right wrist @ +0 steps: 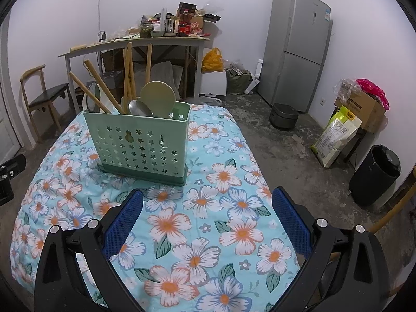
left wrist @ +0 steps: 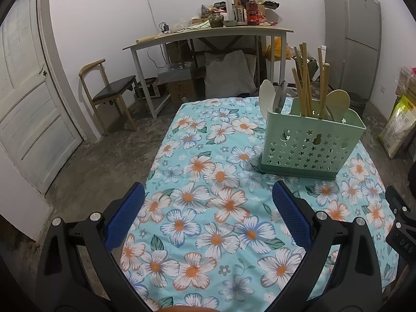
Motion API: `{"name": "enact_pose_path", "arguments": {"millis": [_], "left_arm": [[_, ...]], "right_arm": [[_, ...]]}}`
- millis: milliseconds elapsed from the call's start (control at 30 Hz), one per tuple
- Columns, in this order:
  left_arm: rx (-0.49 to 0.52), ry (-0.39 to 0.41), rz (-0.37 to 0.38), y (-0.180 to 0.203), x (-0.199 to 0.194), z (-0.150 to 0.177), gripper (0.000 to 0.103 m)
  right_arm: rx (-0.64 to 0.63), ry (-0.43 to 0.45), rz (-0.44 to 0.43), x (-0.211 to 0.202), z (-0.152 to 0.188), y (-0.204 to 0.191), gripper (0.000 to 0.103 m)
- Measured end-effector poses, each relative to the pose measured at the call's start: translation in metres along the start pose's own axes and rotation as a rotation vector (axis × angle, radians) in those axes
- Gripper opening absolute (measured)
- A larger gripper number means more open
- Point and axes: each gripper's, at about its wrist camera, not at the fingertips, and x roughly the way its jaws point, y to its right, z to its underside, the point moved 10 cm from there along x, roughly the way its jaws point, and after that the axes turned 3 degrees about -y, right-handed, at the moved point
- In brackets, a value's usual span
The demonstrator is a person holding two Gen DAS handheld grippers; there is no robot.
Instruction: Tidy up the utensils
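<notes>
Both the left tool (left wrist: 208,197) and the right tool (right wrist: 208,200) hang spread and empty over the desk's blue floral cloth (left wrist: 208,223). The pale green perforated plastic utensil holder (right wrist: 137,143), holding wooden chopsticks (right wrist: 128,75) and spoons, stands at the desk's far end. Only the right view shows the black bin (right wrist: 377,174) and rice sack (right wrist: 335,135); only the left shows the white door (left wrist: 28,98).
</notes>
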Motion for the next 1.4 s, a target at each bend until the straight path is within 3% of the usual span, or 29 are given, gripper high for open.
{"name": "enact_pose_path", "arguments": {"millis": [1400], "left_arm": [[-0.001, -0.009, 0.009, -0.0049, 0.0001, 0.0008, 0.095]], "right_arm": [[-0.004, -0.002, -0.009, -0.0017, -0.0023, -0.0034, 0.097]]}}
